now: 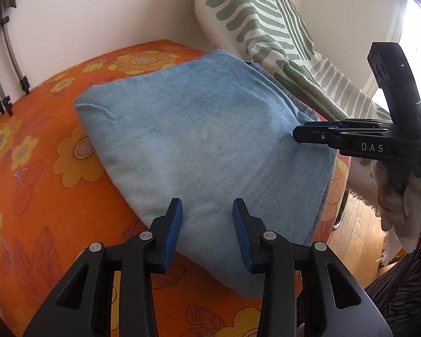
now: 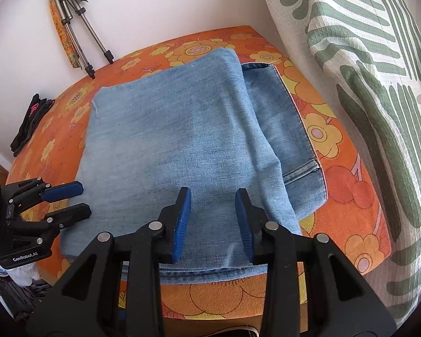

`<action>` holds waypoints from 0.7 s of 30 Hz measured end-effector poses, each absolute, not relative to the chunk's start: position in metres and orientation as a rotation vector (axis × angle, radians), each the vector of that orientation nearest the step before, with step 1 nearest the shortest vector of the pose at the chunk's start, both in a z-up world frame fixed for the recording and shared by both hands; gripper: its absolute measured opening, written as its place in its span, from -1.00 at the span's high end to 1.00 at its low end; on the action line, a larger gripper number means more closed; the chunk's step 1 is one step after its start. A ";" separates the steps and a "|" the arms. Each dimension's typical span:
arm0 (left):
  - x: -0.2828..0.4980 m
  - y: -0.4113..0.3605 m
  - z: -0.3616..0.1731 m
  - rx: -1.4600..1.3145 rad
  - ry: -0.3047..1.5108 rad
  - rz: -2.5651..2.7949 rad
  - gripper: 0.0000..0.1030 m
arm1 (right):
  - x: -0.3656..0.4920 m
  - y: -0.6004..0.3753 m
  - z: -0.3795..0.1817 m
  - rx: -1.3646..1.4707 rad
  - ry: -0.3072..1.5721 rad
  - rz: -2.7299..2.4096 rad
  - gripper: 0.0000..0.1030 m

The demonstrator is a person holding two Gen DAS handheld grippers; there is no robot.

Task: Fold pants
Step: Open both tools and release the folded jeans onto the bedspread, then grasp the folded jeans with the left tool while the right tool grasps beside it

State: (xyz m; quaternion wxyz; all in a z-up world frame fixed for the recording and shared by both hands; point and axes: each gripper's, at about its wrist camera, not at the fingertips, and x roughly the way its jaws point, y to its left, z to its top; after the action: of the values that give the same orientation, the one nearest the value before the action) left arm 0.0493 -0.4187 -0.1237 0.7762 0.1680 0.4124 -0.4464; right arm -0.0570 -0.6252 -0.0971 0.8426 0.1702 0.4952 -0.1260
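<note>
Light blue denim pants point(image 1: 196, 140) lie folded in a flat stack on a table with an orange flowered cover point(image 1: 42, 196). In the right wrist view the top fold of the pants point(image 2: 168, 140) leaves a lower layer with a hem showing on the right. My left gripper point(image 1: 207, 224) hovers open over the near edge of the stack with nothing between its blue pads. My right gripper point(image 2: 212, 213) is open above the stack's edge on its side, its pads apart and bare. Each gripper shows in the other's view: the right gripper point(image 1: 297, 134) at the pants' right edge, the left gripper point(image 2: 70, 200) at the left edge.
A white cloth with green leaf stripes point(image 2: 379, 84) hangs along the right side of the table point(image 2: 350, 168). Tripod legs point(image 2: 78, 28) lean on the white wall behind. A black folded item point(image 2: 31, 120) lies at the table's far left. Wooden floor point(image 1: 356, 224) shows beyond the table edge.
</note>
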 end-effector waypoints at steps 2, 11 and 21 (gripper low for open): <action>0.052 -0.420 -0.126 0.358 0.910 -0.949 0.30 | -0.054 -0.627 -0.100 0.364 1.056 -0.270 0.34; 0.043 -0.415 -0.123 0.375 0.906 -0.903 0.30 | -0.049 -0.620 -0.099 0.302 1.080 -0.282 0.33; 0.077 -0.389 -0.105 0.193 0.952 -0.861 -0.26 | -0.053 -0.664 -0.042 0.230 0.906 -0.251 -0.78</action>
State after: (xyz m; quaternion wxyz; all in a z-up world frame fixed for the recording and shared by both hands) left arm 0.0768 -0.3893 -0.1047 0.7967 0.0900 0.4433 -0.4009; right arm -0.0534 -0.6642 -0.0415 0.8851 0.1108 0.4357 -0.1205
